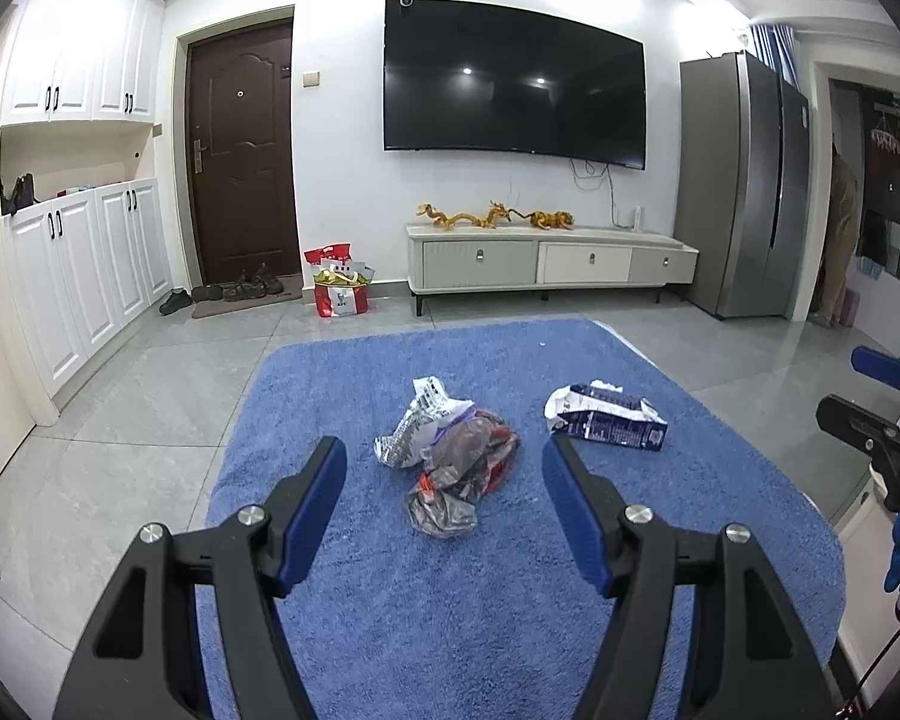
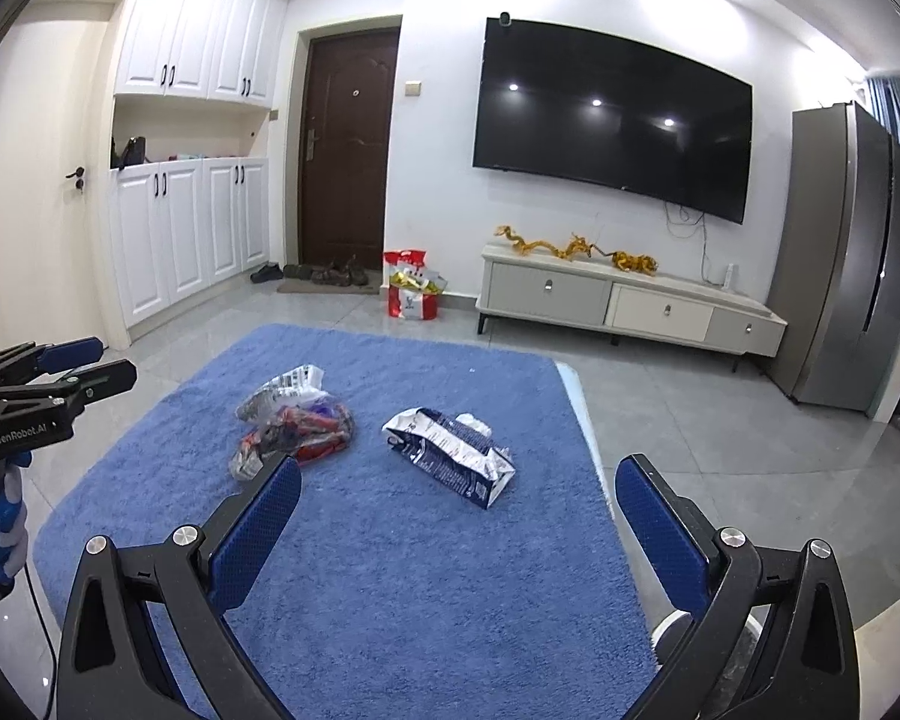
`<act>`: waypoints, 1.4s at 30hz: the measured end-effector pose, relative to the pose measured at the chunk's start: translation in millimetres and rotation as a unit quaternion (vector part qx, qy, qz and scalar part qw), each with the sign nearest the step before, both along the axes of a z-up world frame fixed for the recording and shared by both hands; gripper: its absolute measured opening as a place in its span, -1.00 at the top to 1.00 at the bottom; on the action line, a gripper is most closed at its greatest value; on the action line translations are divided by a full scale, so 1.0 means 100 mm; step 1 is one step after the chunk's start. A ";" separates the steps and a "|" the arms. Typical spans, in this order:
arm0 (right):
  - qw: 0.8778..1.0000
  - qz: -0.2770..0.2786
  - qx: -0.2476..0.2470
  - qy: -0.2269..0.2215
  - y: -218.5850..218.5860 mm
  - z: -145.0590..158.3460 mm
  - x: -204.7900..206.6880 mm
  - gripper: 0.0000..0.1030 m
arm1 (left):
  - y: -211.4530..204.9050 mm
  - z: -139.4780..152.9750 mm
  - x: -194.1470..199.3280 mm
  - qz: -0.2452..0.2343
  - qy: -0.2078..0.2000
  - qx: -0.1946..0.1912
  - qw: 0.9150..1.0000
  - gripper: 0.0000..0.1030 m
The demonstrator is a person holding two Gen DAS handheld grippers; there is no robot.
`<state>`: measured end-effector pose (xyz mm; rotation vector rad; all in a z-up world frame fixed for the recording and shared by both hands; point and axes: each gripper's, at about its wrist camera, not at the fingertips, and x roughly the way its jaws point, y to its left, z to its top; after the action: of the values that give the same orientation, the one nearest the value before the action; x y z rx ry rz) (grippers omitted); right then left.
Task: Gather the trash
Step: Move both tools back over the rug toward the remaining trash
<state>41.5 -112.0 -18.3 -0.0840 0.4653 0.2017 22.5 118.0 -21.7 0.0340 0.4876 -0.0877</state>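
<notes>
Blue rug [image 1: 510, 600] underfoot, both tongs spread and empty. Left tongs [image 1: 444, 468] hover just short of the wrapper heap [image 1: 450, 456]; torn carton [image 2: 450, 456] lies ahead of the right tongs [image 2: 459, 495].

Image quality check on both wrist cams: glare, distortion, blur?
Left wrist: heavy fisheye bowing, dark vignette in the corners; ceiling lights glare off the TV; wrapper pile on the blue rug is sharp. Right wrist: same barrel warp; three light spots on the TV; ceiling blown out; torn carton in focus.
</notes>
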 end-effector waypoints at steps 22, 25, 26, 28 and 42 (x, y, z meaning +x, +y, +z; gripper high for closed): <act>0.998 0.024 -0.022 0.056 0.01 -0.32 0.33 -0.99 | 0.15 -0.48 0.38 0.001 0.058 -0.018 0.998 -0.29; 0.997 0.034 -0.032 0.066 0.01 -0.37 0.44 -0.99 | 0.31 -0.60 0.46 0.002 0.070 -0.026 0.997 -0.29; 0.996 0.038 -0.036 0.070 0.02 -0.39 0.49 -0.99 | 0.36 -0.66 0.50 0.001 0.079 -0.030 0.996 -0.29; 0.995 0.044 -0.045 0.077 0.03 -0.44 0.59 -0.99 | 0.43 -0.75 0.59 -0.007 0.094 -0.046 0.994 -0.29; 0.984 0.086 -0.074 0.138 0.12 -0.90 1.58 -0.99 | 0.26 -1.24 1.29 -0.055 0.172 -0.088 0.980 -0.29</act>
<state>199.7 -99.6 -108.5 -0.2447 0.7508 0.3502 151.0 143.7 -145.6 -0.1306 0.8230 -0.2472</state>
